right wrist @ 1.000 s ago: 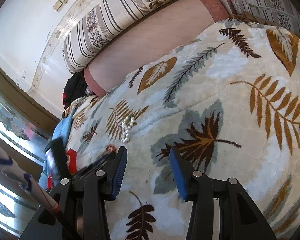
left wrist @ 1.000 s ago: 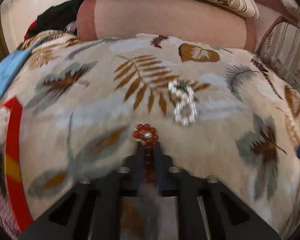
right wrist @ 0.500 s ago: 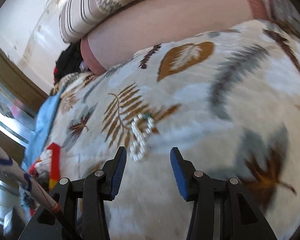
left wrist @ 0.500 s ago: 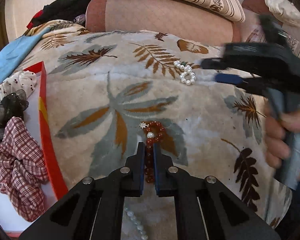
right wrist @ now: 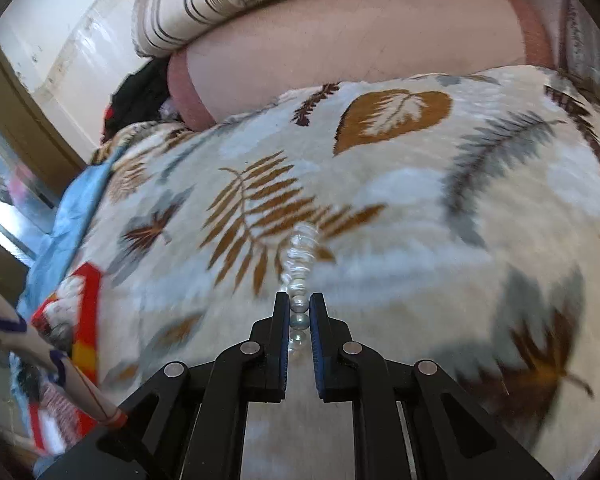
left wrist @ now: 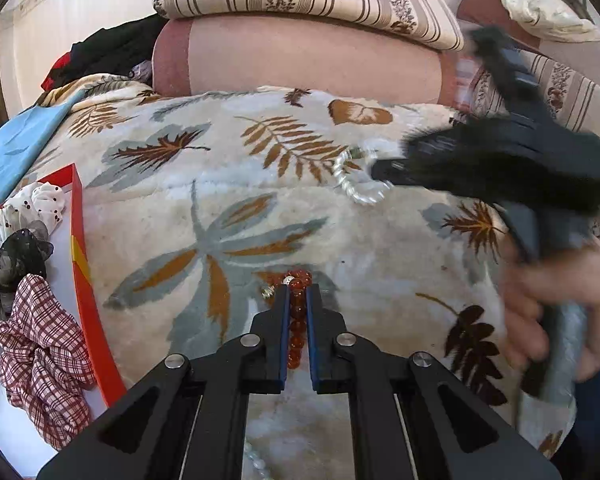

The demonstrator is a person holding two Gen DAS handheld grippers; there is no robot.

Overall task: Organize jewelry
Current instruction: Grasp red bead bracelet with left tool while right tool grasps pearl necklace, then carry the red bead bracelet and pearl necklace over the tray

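**Both bead strings clamped over the leaf blanket**

While the leaf-patterned plush blanket (left wrist: 228,216) was spread across the bed, the left gripper (left wrist: 298,292) was seen closed tight on a string of amber-red round beads (left wrist: 298,308), which ran back between its blue pads and poked out past the tips just above the fabric. Over on the right, the right gripper (right wrist: 299,300) was pinched narrow on a string of white pearl beads (right wrist: 300,256); a few pearls were caught between the pads and the rest was trailed forward over the brown fern print, pretty blurred. From the left view, that same gripper (left wrist: 380,170) was held by a hand (left wrist: 556,304) beside the pearls. At the blanket's left edge, a red-rimmed white tray (left wrist: 82,248) was loaded with a checked red-and-white fabric scrunchie (left wrist: 46,360), a black one and a spotted white one.
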